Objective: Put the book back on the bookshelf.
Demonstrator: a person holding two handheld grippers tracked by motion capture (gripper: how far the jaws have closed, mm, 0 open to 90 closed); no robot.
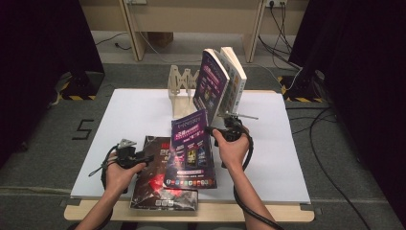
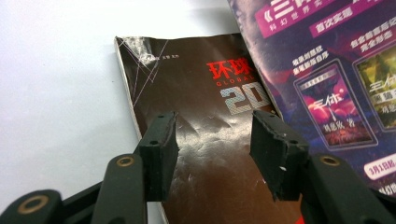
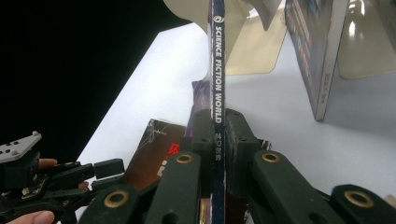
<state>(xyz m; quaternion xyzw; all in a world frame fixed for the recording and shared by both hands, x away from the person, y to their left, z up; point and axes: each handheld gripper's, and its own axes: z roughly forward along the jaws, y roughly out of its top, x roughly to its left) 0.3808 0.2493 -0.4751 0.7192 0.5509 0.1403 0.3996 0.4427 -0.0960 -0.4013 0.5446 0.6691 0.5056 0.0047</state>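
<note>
A recording lab or studio. Black curtains (image 1: 33,62) hang at the left and right edges of the frame. Cables (image 1: 330,143) trail over grey carpet (image 1: 52,143), a taped "5" (image 1: 82,129) marks the floor at left, and hazard-striped stand feet (image 1: 79,91) sit beside a white-topped desk (image 1: 139,115).

you're working at a white-topped table (image 1: 143,115) with a pale wooden edge, standing on grey carpet (image 1: 43,143) marked with a black "5" (image 1: 82,129). black curtains (image 1: 33,43) hang on both sides, and cables (image 1: 316,139) trail across the floor at right. beyond stands light wooden furniture (image 1: 191,14).
</note>
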